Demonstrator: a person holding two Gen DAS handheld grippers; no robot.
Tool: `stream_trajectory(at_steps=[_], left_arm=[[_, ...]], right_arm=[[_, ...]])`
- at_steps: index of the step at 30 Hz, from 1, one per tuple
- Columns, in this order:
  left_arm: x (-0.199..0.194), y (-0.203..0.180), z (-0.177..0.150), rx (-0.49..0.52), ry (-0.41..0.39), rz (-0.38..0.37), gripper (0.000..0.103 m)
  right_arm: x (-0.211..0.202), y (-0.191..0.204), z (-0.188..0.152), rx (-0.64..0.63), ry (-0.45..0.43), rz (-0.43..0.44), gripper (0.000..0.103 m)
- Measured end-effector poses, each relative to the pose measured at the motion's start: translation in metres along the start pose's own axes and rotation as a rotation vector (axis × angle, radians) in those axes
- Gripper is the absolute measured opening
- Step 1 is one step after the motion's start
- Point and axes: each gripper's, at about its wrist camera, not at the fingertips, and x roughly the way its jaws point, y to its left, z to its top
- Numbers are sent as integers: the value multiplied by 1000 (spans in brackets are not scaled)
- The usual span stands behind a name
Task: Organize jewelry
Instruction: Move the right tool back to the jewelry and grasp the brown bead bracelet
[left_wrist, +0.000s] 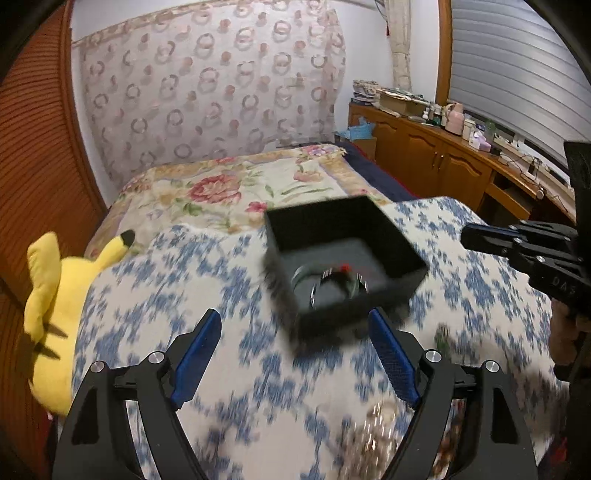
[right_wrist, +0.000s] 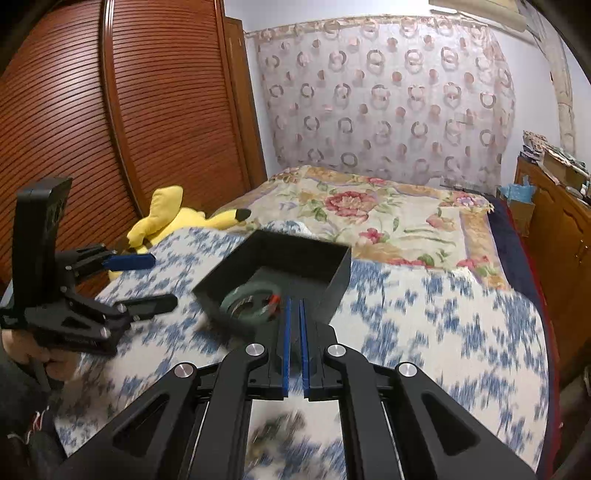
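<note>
far left: yellow plush toy (left_wrist: 55, 295) lies at the bed's edge, not part of the job.

left claw (left_wrist: 295, 354): blue fingers spread wide apart, nothing between them, hanging above the blue-and-white quilt (left_wrist: 184, 280) just short of the black box (left_wrist: 343, 258).

centre: the box sits open on the quilt, no lid seen. inside lie a pale green bangle (right_wrist: 245, 295) and some metallic bracelet pieces with a red bit (blurred, exact count cannot be told). so part of the jewelry is already in.

low centre-right: a loose heap of gold-toned jewelry (left_wrist: 373, 432) sits on the quilt near the left claw's base, outside the box. judged as the work left.

right claw (right_wrist: 294, 317): fingers pressed together; whether a thin piece is pinched between them cannot be told. tips reach the box's near wall.

estimate: roughly midway; heap waits, box not closed.
</note>
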Motion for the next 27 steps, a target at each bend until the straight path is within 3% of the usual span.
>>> stream_trajectory(at_steps=[13,17,27], left_arm=[[-35,6,-67,-28,24,-11,85],[-41,6,-84,-40,36,-5,89],[-46,17,-114,-74,69,13,91]], right_arm=[[-25,45,-77,-10,111,-7,6],[-27,61,-89,-23,133,9,20],[-23,85,-108,-82,192,38,20]])
